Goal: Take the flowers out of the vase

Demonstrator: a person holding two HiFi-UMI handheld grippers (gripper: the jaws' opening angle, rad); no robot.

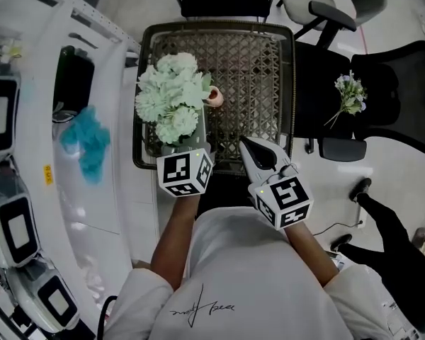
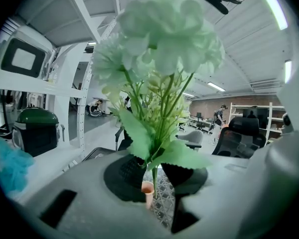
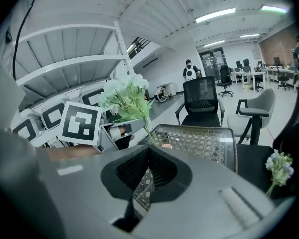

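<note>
A bunch of pale green flowers (image 1: 171, 96) hangs above the left part of the wicker-patterned glass table (image 1: 258, 62). My left gripper (image 1: 180, 151) is shut on its stems (image 2: 154, 176), which run up between the pads just under the lowest leaves. The stems' lower ends are out of the small pink vase (image 1: 214, 98), which stands on the table beside the blooms and shows beyond the jaws (image 2: 147, 192). My right gripper (image 1: 246, 144) hovers over the table's near edge to the right, shut with nothing in it, its tips meeting (image 3: 148, 151).
White shelving (image 1: 28, 119) with appliances runs along the left, with a blue cloth (image 1: 85, 144) on it. A black office chair (image 1: 382, 98) at right carries a small purple-and-white flower bunch (image 1: 349, 94). More chairs stand behind the table.
</note>
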